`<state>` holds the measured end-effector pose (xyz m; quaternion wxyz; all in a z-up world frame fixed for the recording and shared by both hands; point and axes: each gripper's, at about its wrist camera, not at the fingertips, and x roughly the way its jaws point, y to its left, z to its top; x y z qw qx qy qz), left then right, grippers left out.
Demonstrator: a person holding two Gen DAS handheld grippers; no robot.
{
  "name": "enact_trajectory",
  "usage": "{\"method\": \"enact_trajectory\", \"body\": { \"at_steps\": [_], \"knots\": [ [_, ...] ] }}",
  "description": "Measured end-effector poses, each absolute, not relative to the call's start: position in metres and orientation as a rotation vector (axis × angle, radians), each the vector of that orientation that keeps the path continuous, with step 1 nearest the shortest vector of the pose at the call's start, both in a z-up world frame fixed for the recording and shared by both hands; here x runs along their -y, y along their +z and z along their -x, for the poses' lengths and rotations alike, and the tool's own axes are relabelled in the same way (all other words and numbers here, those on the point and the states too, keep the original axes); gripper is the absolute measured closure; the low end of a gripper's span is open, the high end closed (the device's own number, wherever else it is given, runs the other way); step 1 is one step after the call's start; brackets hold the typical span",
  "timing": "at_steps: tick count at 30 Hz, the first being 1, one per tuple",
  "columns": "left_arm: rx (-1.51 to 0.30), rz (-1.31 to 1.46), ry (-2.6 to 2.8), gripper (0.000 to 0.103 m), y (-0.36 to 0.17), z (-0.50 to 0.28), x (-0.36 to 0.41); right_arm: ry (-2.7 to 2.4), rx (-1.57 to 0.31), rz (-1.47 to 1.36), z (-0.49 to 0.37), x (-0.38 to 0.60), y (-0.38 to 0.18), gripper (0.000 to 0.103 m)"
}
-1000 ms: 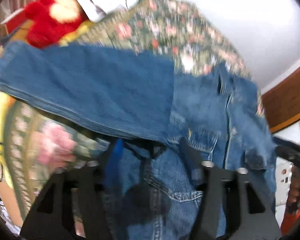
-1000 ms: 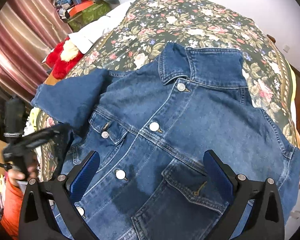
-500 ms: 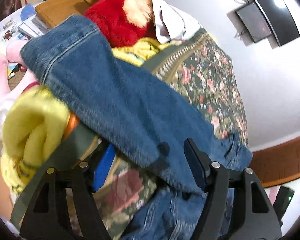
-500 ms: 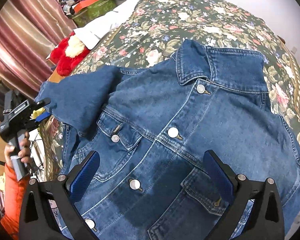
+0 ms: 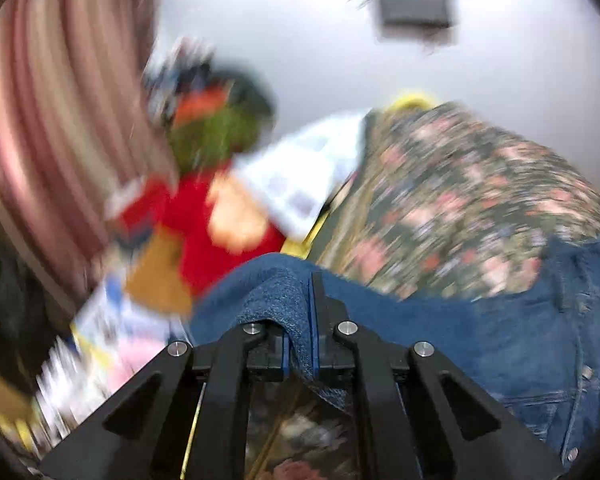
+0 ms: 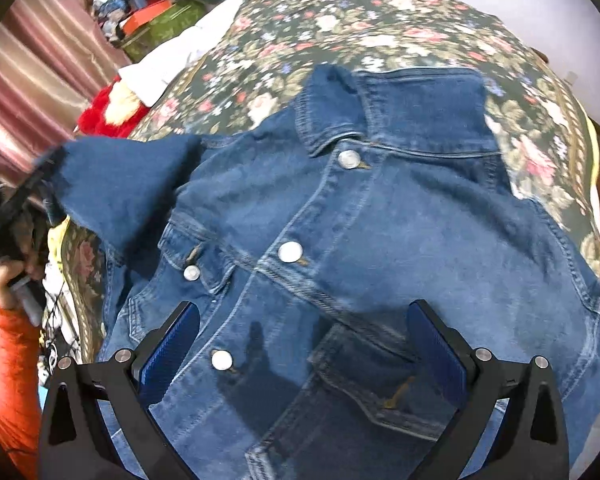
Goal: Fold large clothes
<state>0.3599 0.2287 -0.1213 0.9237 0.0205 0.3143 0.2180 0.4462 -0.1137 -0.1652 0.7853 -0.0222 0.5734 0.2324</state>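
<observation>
Dark floral bedspread (image 6: 400, 12) covers the bed and fills the upper half of the right wrist frame. Blue denim jacket (image 6: 380, 220) lies on it front-up, buttoned, collar toward the top of frame, hem at the bottom under the right gripper. Its sleeve (image 6: 128, 184) runs out to the left edge of frame, lifted off the bedspread.

Pink striped curtain (image 5: 52, 120) takes the upper left of the blurred left wrist frame; grey wall behind, dark screen (image 5: 416, 4) at top centre.

Red plush toy (image 6: 108, 116) and white folded cloth (image 6: 168, 64) sit at the bedspread's left edge, upper left of frame, touching.

Right gripper (image 6: 304, 352): fingers spread wide over the lower jacket front, nothing between the blue pads, which are not seen pressing the fabric.

Left gripper (image 5: 300, 320): fingers have just closed, clamped on the denim sleeve cuff, fabric bunched between them at bottom centre. The person's hand (image 6: 8, 280), orange sleeve (image 6: 8, 360) below it, holds that gripper at the left edge.
</observation>
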Motion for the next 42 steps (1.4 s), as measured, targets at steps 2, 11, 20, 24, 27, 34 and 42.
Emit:
{"method": "enact_trajectory", "body": {
  "at_steps": [2, 11, 20, 24, 27, 34, 42],
  "knots": [
    [-0.598, -0.109, 0.357, 0.096, -0.099, -0.368, -0.191, 0.498, -1.227, -0.001, -0.447, 0.126, -0.159, 0.000],
    [-0.721, -0.034, -0.097, 0.096, -0.105, -0.413, -0.046, 0.445, -1.123, -0.092, -0.435, 0.194, -0.124, 0.000],
    [-1.128, -0.076, -0.382, 0.093, -0.205, -0.420, 0.054, 0.347, -1.121, -0.114, -0.421, 0.261, -0.126, 0.000],
    [-1.151, -0.102, -0.393, 0.068, -0.201, -0.403, 0.048, 0.342, -1.129, -0.084, -0.420, 0.259, -0.133, 0.000],
    [-1.103, -0.087, -0.402, 0.052, -0.184, -0.389, 0.027, 0.364, -1.110, -0.034, -0.420, 0.239, -0.131, 0.000],
    [-0.976, -0.032, -0.254, 0.033, -0.144, -0.368, -0.059, 0.446, -1.004, 0.218, -0.416, 0.149, -0.119, 0.000],
    [-1.009, -0.016, -0.015, 0.033, -0.169, -0.359, -0.158, 0.522, -0.895, 0.561, -0.408, 0.038, -0.144, 0.000]
  ]
}}
